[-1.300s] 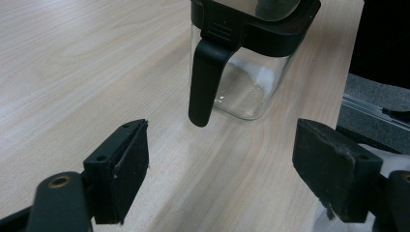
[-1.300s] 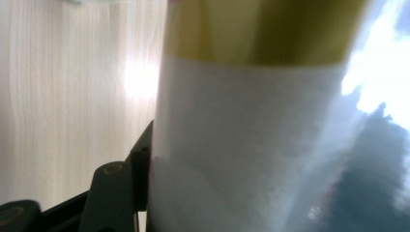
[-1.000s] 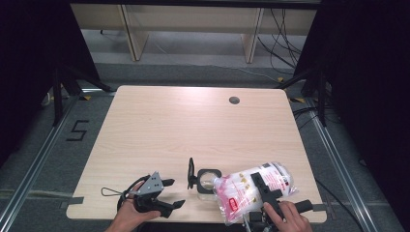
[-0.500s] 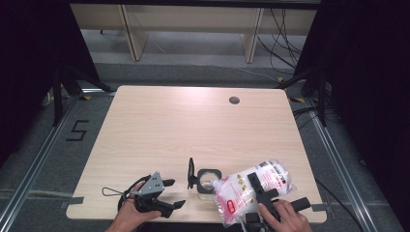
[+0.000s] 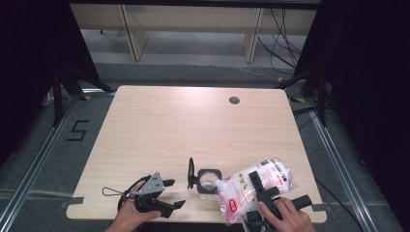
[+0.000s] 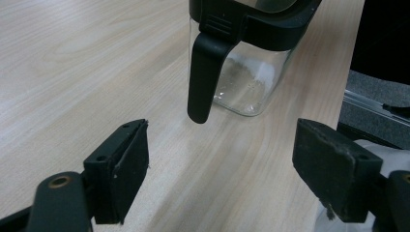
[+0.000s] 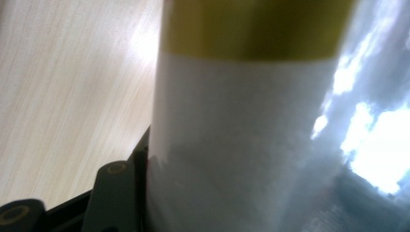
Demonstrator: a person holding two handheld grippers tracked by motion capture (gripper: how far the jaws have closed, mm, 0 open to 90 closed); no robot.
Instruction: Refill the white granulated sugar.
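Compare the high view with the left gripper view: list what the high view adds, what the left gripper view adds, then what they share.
High view alone: the right gripper clamped on a clear plastic bag with a red label, its corner tipped at the jar's mouth, and the table's cable hole.
Left gripper view alone: the left gripper's worn black pads, wide apart with nothing between them.
Both: the square clear jar, its black lid flipped open, and the wooden table.

Wood table (image 5: 159,130), near edge busy.
Clear jar (image 5: 208,182) w/ black lid stands near front edge; bag (image 5: 256,186) just right of jar.
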